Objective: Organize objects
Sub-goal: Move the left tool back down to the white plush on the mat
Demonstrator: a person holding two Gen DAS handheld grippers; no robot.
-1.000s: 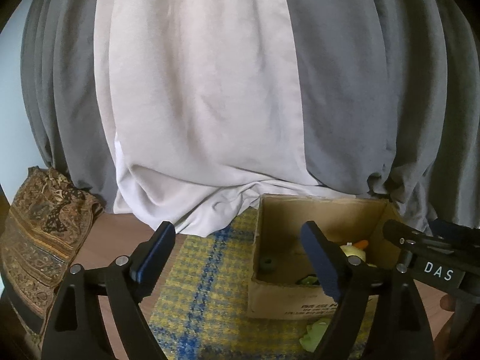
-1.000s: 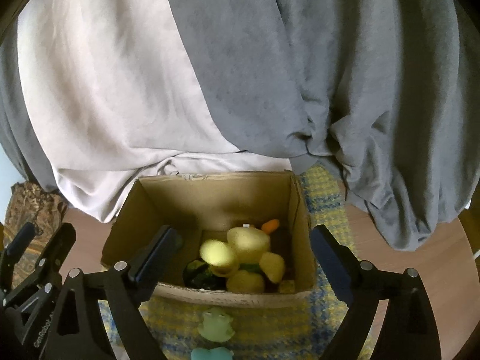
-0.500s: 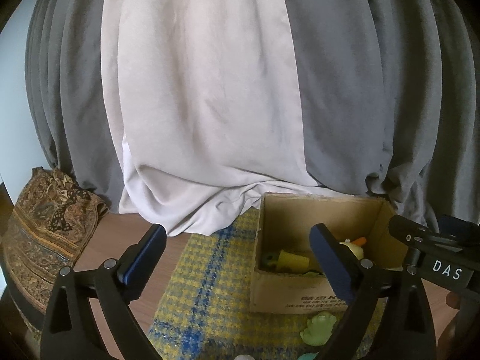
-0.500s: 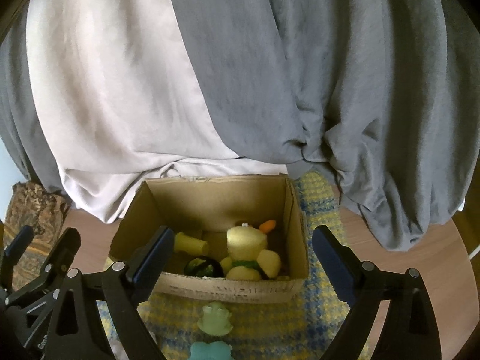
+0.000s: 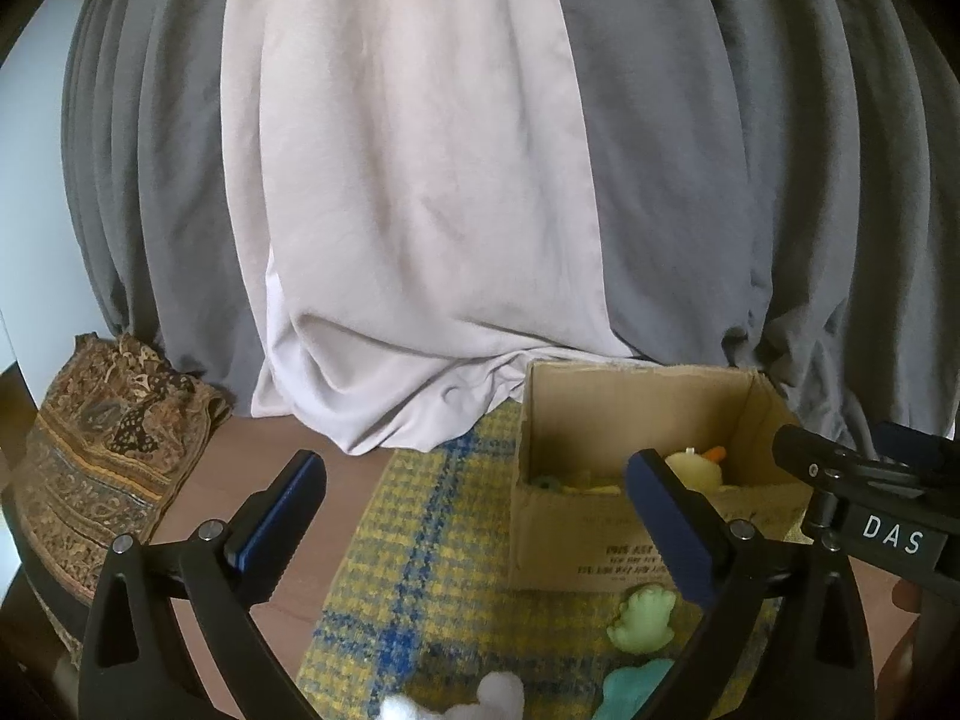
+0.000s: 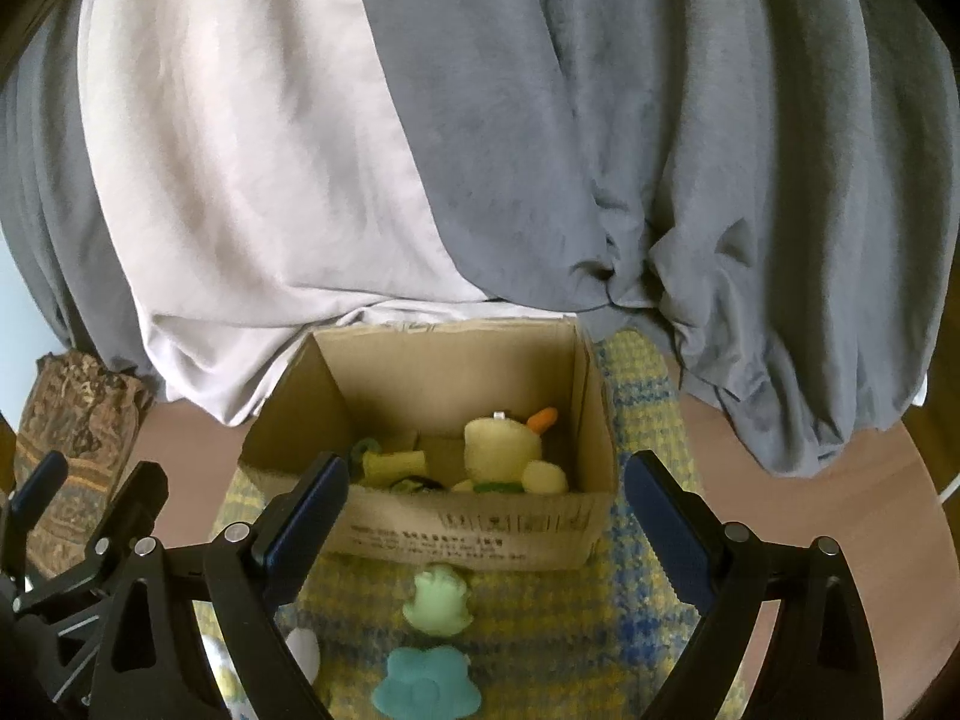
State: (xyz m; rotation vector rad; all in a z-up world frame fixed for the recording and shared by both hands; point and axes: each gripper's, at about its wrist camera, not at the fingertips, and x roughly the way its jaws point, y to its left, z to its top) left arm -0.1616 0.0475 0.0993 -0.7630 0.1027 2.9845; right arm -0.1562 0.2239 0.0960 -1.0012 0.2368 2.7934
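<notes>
Both grippers — left point(image 5: 474, 516) and right point(image 6: 486, 516) — have their fingers wide apart, holding nothing. The box point(image 6: 480, 525) sits on the checked mat point(image 5: 414, 588) on the table, a yellow duck point(image 6: 501, 450) inside. Just in front of it lie a green toy point(image 6: 438, 600) and a teal one point(image 6: 426, 684).

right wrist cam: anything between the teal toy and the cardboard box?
Yes: a pale green toy sits on the plaid mat, between the teal toy and the cardboard box. The right wrist view shows it.
</notes>
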